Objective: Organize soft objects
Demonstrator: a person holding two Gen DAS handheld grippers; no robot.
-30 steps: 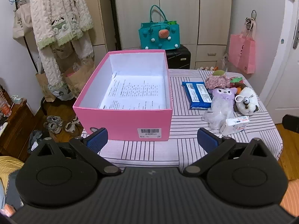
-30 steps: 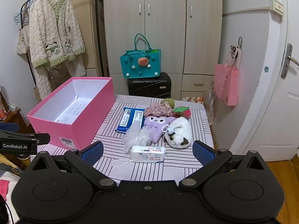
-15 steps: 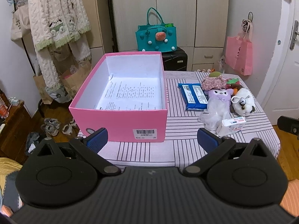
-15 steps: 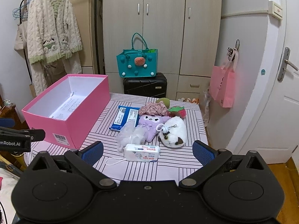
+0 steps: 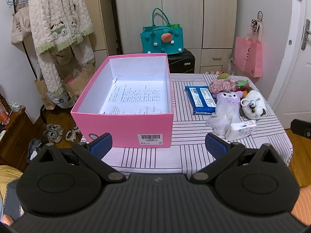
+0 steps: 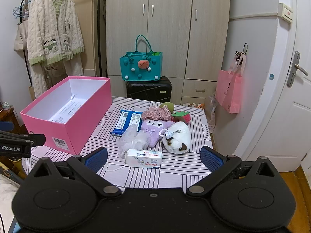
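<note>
A pink box (image 5: 124, 124) (image 6: 77, 120) with a printed sheet on its floor stands on the left of the striped table (image 5: 186, 147). To its right lies a heap of soft things: a purple plush (image 6: 153, 130), a white plush (image 6: 178, 137), a floral pouch (image 6: 157, 113), a strawberry toy (image 6: 183, 115), a blue packet (image 6: 127, 122), a crumpled plastic bag (image 6: 132, 139) and a white tissue pack (image 6: 143, 158). My left gripper (image 5: 158, 146) hovers open in front of the box. My right gripper (image 6: 153, 159) is open just before the tissue pack. Both hold nothing.
A teal bag (image 6: 141, 67) sits on a black suitcase (image 6: 148, 89) behind the table, before the wardrobe. A pink bag (image 6: 229, 89) hangs on the right wall by the door. A cream cardigan (image 5: 58, 19) hangs at left, with shoes (image 5: 53, 133) on the floor.
Both grippers have drawn back and risen slightly, so the table looks a little farther away. Nothing on the table has moved, and both grippers stay open.
</note>
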